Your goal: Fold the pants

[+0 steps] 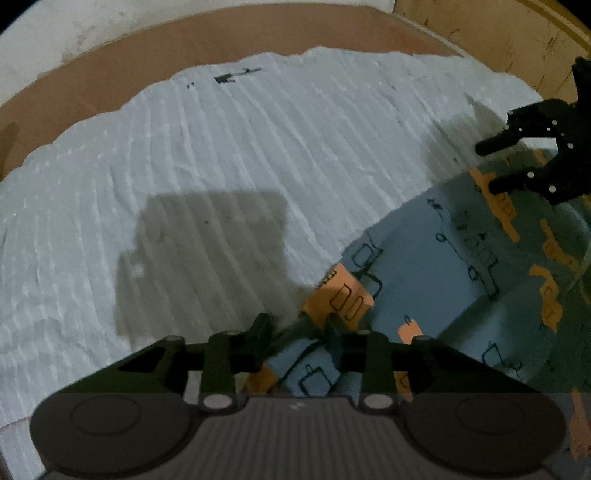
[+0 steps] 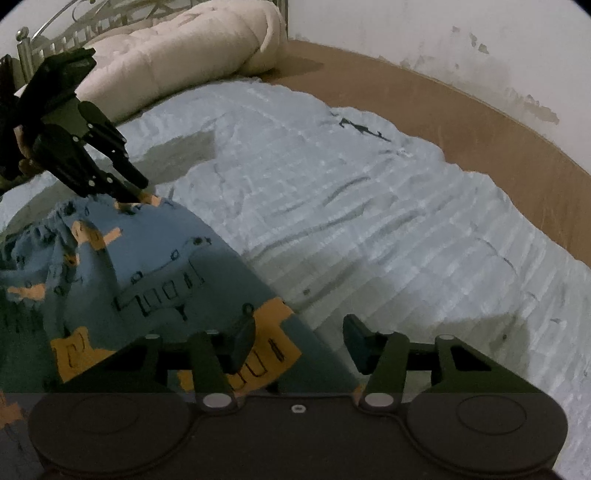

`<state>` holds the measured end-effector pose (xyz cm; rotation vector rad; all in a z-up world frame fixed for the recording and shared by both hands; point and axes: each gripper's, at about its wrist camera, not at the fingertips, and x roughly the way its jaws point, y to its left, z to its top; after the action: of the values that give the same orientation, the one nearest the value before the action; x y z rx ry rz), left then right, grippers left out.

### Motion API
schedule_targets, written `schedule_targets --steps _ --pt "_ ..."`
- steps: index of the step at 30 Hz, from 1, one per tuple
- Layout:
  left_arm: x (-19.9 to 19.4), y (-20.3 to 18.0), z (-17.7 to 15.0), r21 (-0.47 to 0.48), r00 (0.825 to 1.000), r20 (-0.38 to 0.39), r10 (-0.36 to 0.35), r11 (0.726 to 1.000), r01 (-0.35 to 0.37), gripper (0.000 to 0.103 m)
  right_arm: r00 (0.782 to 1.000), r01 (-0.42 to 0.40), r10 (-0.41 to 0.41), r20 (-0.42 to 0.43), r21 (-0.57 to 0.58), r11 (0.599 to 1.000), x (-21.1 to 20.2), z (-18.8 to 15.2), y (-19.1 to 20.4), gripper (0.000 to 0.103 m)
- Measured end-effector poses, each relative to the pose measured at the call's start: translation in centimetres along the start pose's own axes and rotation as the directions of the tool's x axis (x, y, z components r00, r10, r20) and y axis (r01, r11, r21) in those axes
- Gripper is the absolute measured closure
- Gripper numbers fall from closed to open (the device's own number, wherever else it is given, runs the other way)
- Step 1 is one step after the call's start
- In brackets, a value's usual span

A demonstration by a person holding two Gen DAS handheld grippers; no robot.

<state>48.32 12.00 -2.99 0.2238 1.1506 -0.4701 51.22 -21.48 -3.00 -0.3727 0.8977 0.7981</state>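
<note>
The pants (image 2: 155, 273) are light blue, printed with thin dark outline drawings and orange patches, and lie rumpled on the near left part of a white ribbed blanket (image 2: 369, 221) that covers the bed.

The left gripper (image 1: 299, 328) has its fingers drawn close over an orange-patched edge of the cloth; from the right wrist view it (image 2: 135, 188) appears to pinch that edge at its tips. The right gripper (image 2: 299, 343) is half spread, its left finger (image 2: 242, 343) lying over the cloth and its right finger over the blanket, gripping nothing.

The right wrist view alone shows a cream quilted pillow (image 2: 177, 62) and a metal headboard (image 2: 48, 40) at the far left. The left wrist view alone shows a wooden panel (image 1: 487, 33) at the far right.
</note>
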Motion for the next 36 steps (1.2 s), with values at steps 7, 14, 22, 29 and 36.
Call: schedule_targets --steps 7,14,22,29,36 --pt "-1.4 -2.6 -0.4 0.038 0.992 0.045 0.116 0.992 -0.118 0.103 0.999 0.030 -0.031 -0.028 -0.033 0.999 0.3 -0.2 1.0 0.102" --pt "-5.4 -2.6 -0.3 -0.070 0.940 0.242 0.241 0.970 -0.231 0.103 0.986 0.145 -0.141 0.085 -0.052 0.988 -2.1 1.7 1.9 0.103" --pt "-0.9 -1.0 0.3 -0.128 0.939 0.202 0.279 0.958 -0.257 0.103 0.980 0.193 -0.192 0.054 -0.018 0.981 2.0 1.8 1.2 0.103" --pt "-0.5 -0.2 -0.6 -0.098 0.961 0.206 0.183 0.981 -0.166 0.090 0.995 0.081 -0.082 0.058 0.025 0.996 2.0 2.1 0.1 0.068" --pt "1.0 1.1 0.0 -0.134 0.981 0.141 0.137 0.984 -0.118 0.090 0.998 0.044 -0.046 0.044 0.060 0.997 3.2 2.3 0.4 0.069"
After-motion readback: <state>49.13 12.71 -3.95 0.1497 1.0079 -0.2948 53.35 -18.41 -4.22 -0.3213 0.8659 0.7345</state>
